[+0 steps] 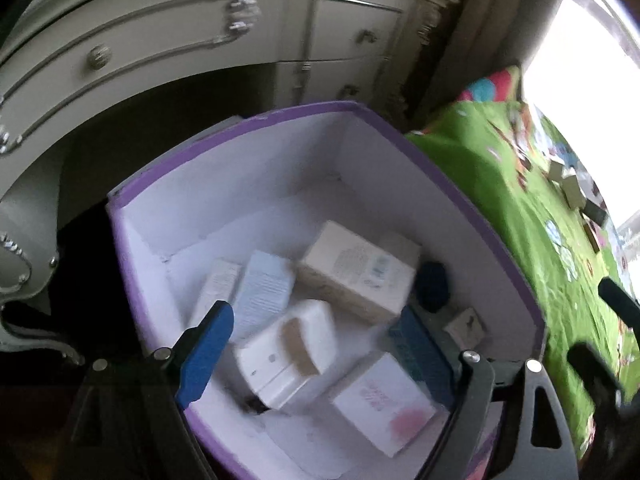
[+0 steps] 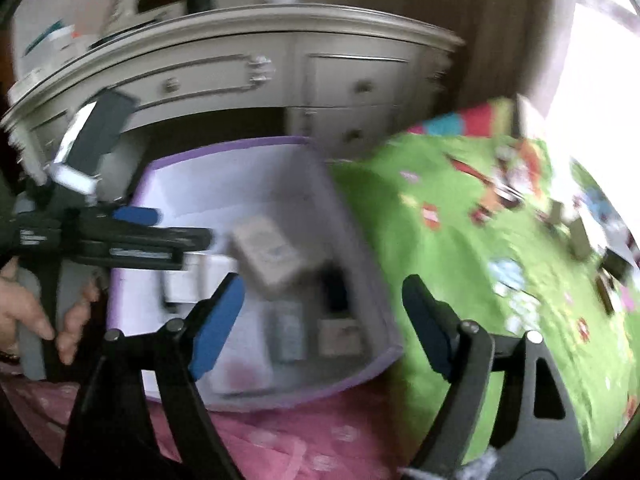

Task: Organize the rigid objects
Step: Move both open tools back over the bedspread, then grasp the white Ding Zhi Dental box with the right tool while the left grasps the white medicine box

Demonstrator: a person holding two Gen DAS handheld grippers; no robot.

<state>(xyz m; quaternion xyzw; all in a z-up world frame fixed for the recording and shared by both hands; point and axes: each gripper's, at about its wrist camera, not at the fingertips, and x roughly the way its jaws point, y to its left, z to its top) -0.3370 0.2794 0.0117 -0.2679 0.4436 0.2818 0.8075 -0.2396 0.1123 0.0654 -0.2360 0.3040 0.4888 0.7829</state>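
Several cardboard boxes already sit loose in your purple bin (image 1: 472,208), the biggest being the cream box (image 1: 356,268), then the white box (image 1: 292,352) under your left gripper (image 1: 316,344). Both grippers gape with nothing between the jaws. They look light, stiff and crushable, so pinch the flat sides. Right gripper (image 2: 324,320) hangs over the bin's edge.

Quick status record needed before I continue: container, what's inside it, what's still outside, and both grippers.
container: purple-rimmed white storage box, open, beside a green patterned bedspread
contents: several small cardboard boxes, including a cream carton, a white carton with pink print and a dark blue object
still outside: small boxes on the bedspread
left gripper: open over the box, nothing gripped
right gripper: open, nothing gripped
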